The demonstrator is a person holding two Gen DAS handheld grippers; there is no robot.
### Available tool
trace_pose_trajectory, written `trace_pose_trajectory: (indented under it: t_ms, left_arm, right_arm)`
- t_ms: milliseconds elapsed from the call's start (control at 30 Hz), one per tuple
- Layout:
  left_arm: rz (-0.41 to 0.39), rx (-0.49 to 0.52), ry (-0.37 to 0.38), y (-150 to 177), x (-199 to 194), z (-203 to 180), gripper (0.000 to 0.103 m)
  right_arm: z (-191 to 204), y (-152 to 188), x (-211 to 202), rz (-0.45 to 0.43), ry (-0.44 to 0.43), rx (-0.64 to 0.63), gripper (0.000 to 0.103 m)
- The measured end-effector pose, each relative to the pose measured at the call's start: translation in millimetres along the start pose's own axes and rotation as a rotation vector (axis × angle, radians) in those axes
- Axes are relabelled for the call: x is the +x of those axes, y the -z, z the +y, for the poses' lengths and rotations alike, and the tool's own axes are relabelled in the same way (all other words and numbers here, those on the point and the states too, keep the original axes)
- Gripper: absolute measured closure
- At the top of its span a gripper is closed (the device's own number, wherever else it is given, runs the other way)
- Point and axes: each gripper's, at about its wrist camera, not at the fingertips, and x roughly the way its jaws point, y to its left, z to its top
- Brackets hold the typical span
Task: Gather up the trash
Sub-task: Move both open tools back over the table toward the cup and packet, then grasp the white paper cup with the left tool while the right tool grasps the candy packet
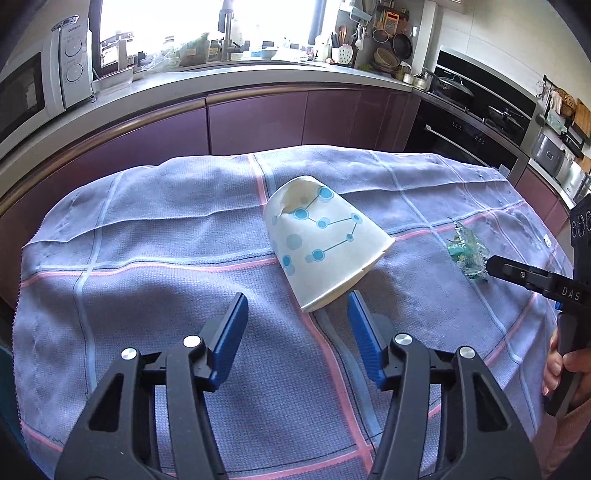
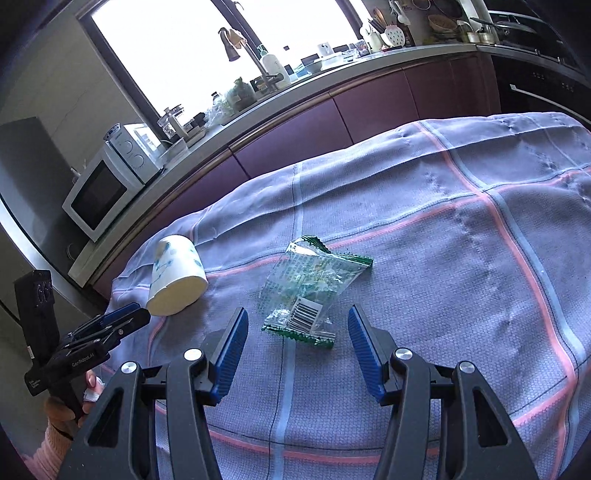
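Blue pads [image 1: 229,325] on black fingers, set apart, nothing between. Left gripper [image 1: 297,314] open, just short of the cup [image 1: 323,243], not touching. Right gripper [image 2: 295,328] open too, pads on either side of the wrapper's near end, not pressing.

Cup: white paper with blue dots joined by lines, lying on its side, mouth toward the left gripper, rim bent, bottom end torn and dented.

Wrapper [image 2: 308,284]: clear plastic, crinkled and flat, green zigzag ends, a barcode near the close end. Lying right of the cup, well apart from it.

Both on a cloth [image 1: 147,229], purple-grey with pink and pale blue lines, a bit wrinkled at the far edge.

Beyond the cloth, dark red cupboards [image 1: 258,122] under a grey counter [image 1: 229,72]. White microwave [image 2: 105,192] on the left. Tap [image 1: 227,31] and bottles in front of a bright window [image 2: 207,48]. Pans and a black oven [image 1: 465,129] on the right.

A hand [image 2: 90,397] on the left gripper's handle, pink sleeve below.
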Motion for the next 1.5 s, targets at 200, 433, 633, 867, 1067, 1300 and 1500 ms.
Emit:
trace_pose_trajectory:
  t_ms: [200,433,633,867,1067,1300,1500]
  left_arm:
    - [0.031,-0.002,-0.010,-4.0,15.6,-1.7,0.059]
    - [0.040,-0.011,-0.008,-7.8,21.8,-0.8,0.077]
    - [0.037,-0.020,-0.009,-5.5,20.9,1.9,0.084]
    - [0.000,-0.016,-0.003,-2.5,2.5,4.6,0.091]
    - [-0.047,-0.019,-0.001,4.7,-23.8,10.0,0.096]
    - [-0.090,-0.028,0.004,19.7,-55.3,20.6,0.099]
    - [-0.124,-0.058,-0.007,37.0,-83.5,37.0,0.099]
  right_arm:
    - [-2.3,-5.3,6.9,0.008,0.000,0.011,0.049]
    - [-4.2,-11.7,13.7,0.009,0.019,0.013,0.059]
    - [-7.7,-12.6,13.7,0.009,0.008,0.022,0.068]
    - [-1.7,-10.5,6.5,-0.008,-0.034,0.014,0.069]
    - [23.3,-5.7,1.9,-0.008,-0.095,-0.046,0.069]
    - [57.1,3.0,3.9,0.012,-0.166,-0.115,0.069]
    - [81.6,11.1,10.7,0.036,-0.209,-0.169,0.069]
